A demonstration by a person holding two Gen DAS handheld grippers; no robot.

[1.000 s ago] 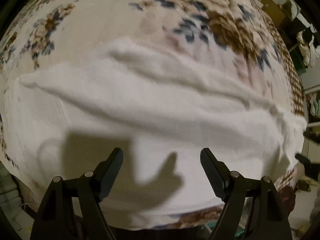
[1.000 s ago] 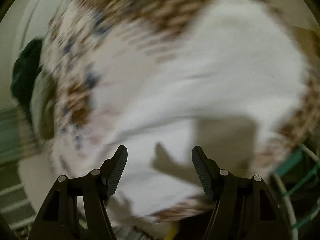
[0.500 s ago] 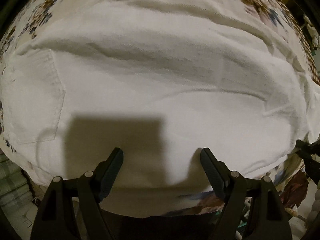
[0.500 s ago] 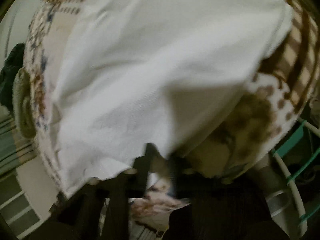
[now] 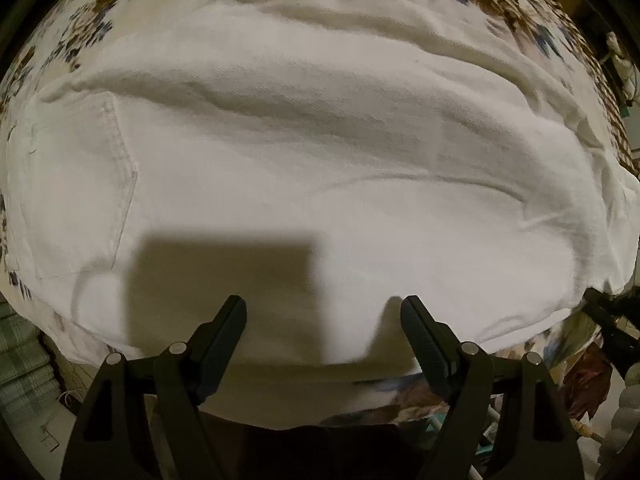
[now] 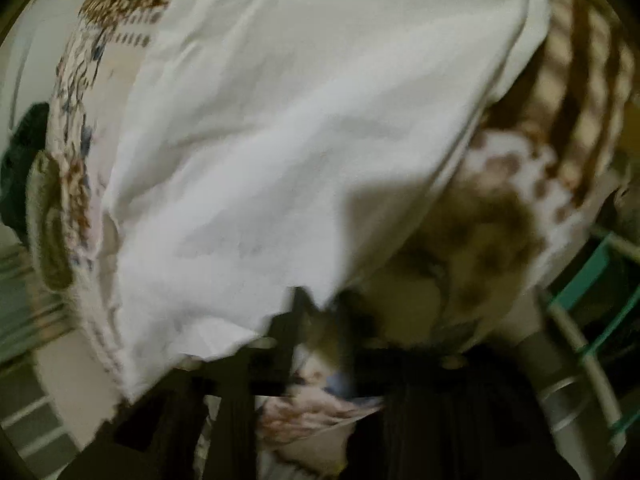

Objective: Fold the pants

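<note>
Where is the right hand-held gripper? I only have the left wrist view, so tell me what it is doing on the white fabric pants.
Observer: The right hand-held gripper sits at the near edge of the white fabric pants, its jaws closed.
Operator: Say whether it has cloth pinched.
Observer: Blur hides that; the tips meet right where the pants' corner lies over the brown-flowered bedspread.
Operator: Report anything beyond the bed on that side.
Observer: A dark green bundle of cloth lies past the bedspread's left edge in the right wrist view.
</note>
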